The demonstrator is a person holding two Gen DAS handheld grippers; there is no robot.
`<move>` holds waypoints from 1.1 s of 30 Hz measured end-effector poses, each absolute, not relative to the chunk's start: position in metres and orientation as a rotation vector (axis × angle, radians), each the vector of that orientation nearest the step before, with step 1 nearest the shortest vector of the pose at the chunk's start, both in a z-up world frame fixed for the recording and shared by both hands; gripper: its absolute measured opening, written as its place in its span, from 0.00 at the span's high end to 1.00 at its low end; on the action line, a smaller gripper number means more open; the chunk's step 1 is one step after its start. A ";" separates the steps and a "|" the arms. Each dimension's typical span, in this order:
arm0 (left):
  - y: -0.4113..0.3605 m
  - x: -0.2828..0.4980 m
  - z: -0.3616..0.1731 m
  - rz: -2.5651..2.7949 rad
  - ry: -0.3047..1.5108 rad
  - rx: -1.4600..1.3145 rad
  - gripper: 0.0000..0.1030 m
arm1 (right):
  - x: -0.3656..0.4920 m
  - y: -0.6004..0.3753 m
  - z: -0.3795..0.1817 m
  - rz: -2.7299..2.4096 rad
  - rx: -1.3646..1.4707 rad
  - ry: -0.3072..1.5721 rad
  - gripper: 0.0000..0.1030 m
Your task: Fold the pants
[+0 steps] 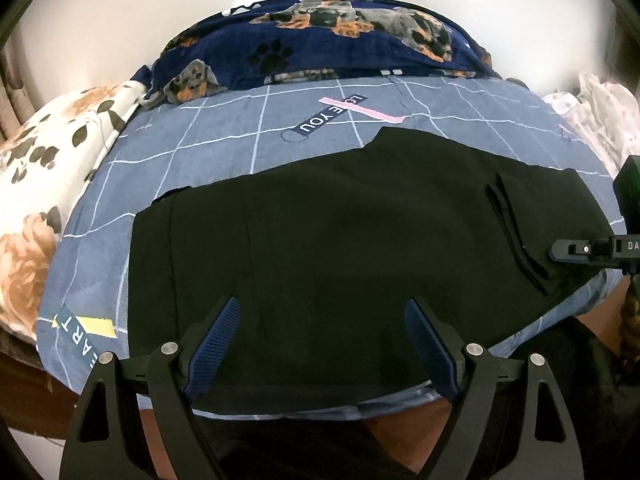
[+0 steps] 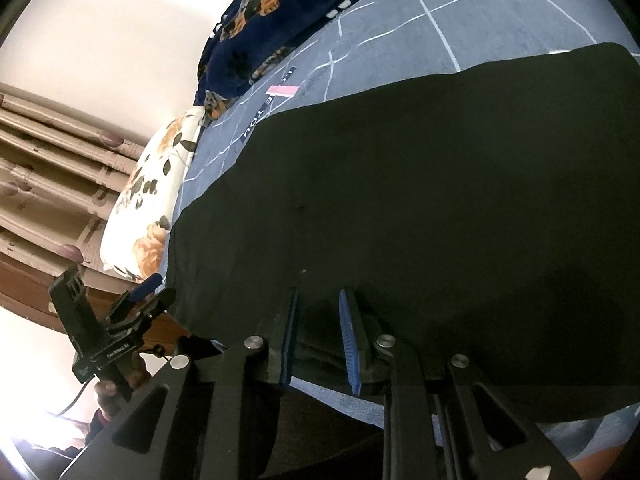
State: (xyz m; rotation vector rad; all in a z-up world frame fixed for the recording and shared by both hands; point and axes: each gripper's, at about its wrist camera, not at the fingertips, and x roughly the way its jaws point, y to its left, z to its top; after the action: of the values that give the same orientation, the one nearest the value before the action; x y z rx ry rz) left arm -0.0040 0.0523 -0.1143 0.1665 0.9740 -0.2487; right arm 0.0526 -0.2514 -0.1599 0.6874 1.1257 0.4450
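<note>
- The black cloth pants (image 1: 340, 240) lie flat on the bed, on a blue-grey sheet with thin white lines (image 1: 224, 136). They are near the front edge of the bed, close to the person.
- The pants look already folded in half the long way, one leg on top of the other. That is my guess from the neat shape.
- Their long side runs left to right across the left wrist view. One short end is at the left. The other end, with a pocket seam, is at the right.
- The left tongs (image 1: 324, 344) hang over the front edge of the pants with the blue pads wide apart. Nothing is between them. I think they wait there so they can grab that edge.
- The right tongs (image 2: 320, 328) are almost together at the front edge at the pocket end. A fold of black cloth sits between the blue pads, so they look clamped on the pants.
- Holding one end lets the person lift it and lay it over the other end.
- A dark blue blanket with dog pictures (image 1: 320, 40) and a white pillow with orange flowers (image 1: 52, 184) lie well away from the pants.
</note>
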 end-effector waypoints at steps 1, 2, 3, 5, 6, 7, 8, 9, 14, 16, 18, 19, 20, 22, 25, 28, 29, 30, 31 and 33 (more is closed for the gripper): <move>0.052 -0.004 -0.114 -0.248 0.973 0.170 0.18 | 0.053 -0.251 -0.160 0.444 0.686 1.126 0.81; 0.051 -0.004 -0.114 -0.247 0.973 0.171 0.18 | 0.053 -0.250 -0.160 0.443 0.685 1.127 0.81; 0.051 -0.005 -0.114 -0.246 0.972 0.175 0.18 | 0.053 -0.250 -0.160 0.443 0.685 1.128 0.81; 0.050 -0.005 -0.114 -0.244 0.971 0.179 0.18 | 0.053 -0.250 -0.160 0.442 0.681 1.128 0.81; 0.050 -0.005 -0.114 -0.243 0.970 0.180 0.18 | 0.053 -0.251 -0.160 0.442 0.680 1.129 0.81; 0.050 -0.005 -0.114 -0.243 0.970 0.180 0.18 | 0.053 -0.251 -0.160 0.441 0.680 1.130 0.80; 0.050 -0.005 -0.114 -0.242 0.968 0.180 0.18 | 0.053 -0.251 -0.160 0.441 0.681 1.129 0.80; 0.050 -0.005 -0.114 -0.242 0.968 0.181 0.18 | 0.053 -0.251 -0.160 0.443 0.680 1.129 0.79; 0.051 -0.005 -0.113 -0.234 0.962 0.185 0.18 | 0.054 -0.250 -0.159 0.446 0.672 1.127 0.73; 0.052 -0.005 -0.112 -0.231 0.961 0.185 0.18 | 0.054 -0.248 -0.158 0.447 0.666 1.125 0.70; 0.052 -0.005 -0.111 -0.225 0.957 0.187 0.18 | 0.054 -0.247 -0.156 0.447 0.655 1.124 0.68; 0.053 -0.005 -0.111 -0.221 0.956 0.189 0.18 | 0.054 -0.247 -0.155 0.444 0.648 1.123 0.67; 0.053 -0.004 -0.111 -0.217 0.954 0.190 0.18 | 0.054 -0.247 -0.153 0.440 0.643 1.120 0.67; 0.055 -0.004 -0.111 -0.209 0.953 0.186 0.18 | 0.053 -0.247 -0.150 0.430 0.637 1.107 0.65; 0.058 -0.002 -0.111 -0.193 0.951 0.181 0.18 | 0.052 -0.251 -0.145 0.429 0.646 1.081 0.65; 0.062 -0.001 -0.110 -0.172 0.947 0.181 0.18 | 0.052 -0.250 -0.141 0.440 0.645 1.068 0.65; 0.063 0.000 -0.110 -0.166 0.946 0.180 0.18 | 0.052 -0.249 -0.141 0.445 0.642 1.068 0.65; 0.065 0.000 -0.110 -0.162 0.946 0.179 0.18 | 0.052 -0.248 -0.140 0.448 0.639 1.069 0.65; 0.066 0.001 -0.111 -0.155 0.946 0.177 0.18 | 0.052 -0.247 -0.140 0.452 0.637 1.071 0.65; 0.069 0.002 -0.111 -0.143 0.948 0.174 0.18 | 0.051 -0.246 -0.141 0.457 0.635 1.075 0.65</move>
State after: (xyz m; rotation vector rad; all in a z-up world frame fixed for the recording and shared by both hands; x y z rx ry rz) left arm 0.0020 0.0693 -0.1112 0.1737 0.9481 -0.1429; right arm 0.0513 -0.2463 -0.1405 0.6353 1.0748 0.4565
